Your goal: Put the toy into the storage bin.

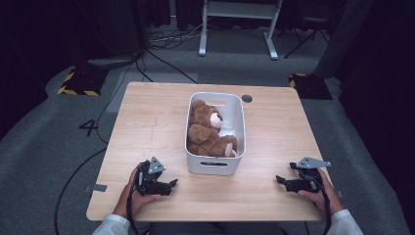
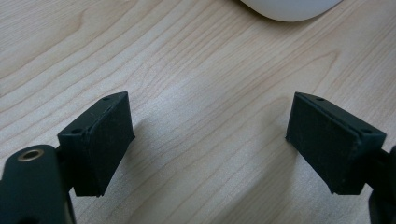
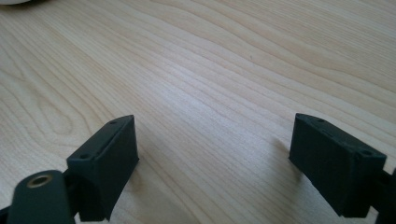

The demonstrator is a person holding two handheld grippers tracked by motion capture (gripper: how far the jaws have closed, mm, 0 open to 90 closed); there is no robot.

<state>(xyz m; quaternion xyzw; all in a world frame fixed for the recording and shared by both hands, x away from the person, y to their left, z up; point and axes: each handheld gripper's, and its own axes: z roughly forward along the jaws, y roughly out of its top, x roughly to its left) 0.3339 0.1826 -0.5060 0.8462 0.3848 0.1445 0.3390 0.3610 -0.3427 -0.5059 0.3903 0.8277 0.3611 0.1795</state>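
Both my claws, left gripper (image 1: 172,184) and right gripper (image 1: 280,180), rest jaws apart and empty near the table's (image 1: 147,122) front edge since the teddy bear (image 1: 208,132) already lies in the white bin (image 1: 238,142) mid-table.

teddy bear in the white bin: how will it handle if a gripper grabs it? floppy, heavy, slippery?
The teddy bear looks plush and furry, so it is probably soft and will squash under the pads rather than slip. It lies slumped along the white bin, so its limbs will likely dangle when lifted. It is probably light for its size; the bin may shift if the bear catches a wall.
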